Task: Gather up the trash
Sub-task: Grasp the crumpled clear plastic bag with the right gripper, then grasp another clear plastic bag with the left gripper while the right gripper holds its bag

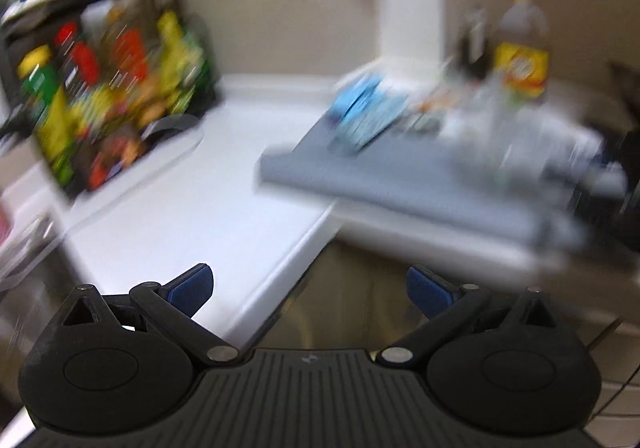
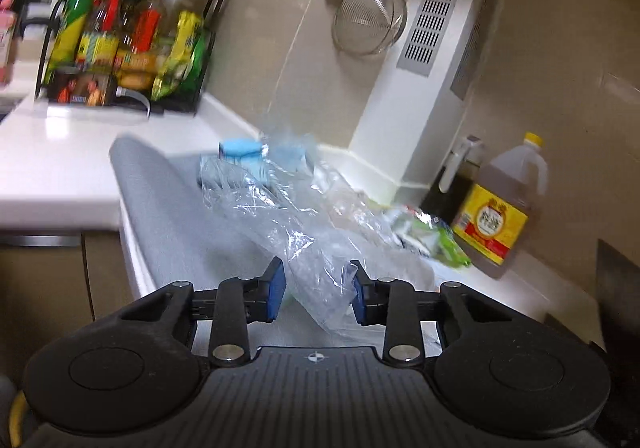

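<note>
Hovering low over the grey mat (image 2: 160, 200) on the white counter (image 2: 60, 152), the right tongs (image 2: 316, 290) bracket a crumpled clear plastic bag (image 2: 288, 224) lying there, pads not visibly pressing it. Left tongs (image 1: 310, 290) (that view badly blurred) gape wide beyond the counter's edge.

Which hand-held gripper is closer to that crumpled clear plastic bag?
The right. The right hand-held gripper has the clear plastic bag between its fingers. The left hand-held gripper is wide open, back from the counter edge, with the grey mat well ahead.
</note>
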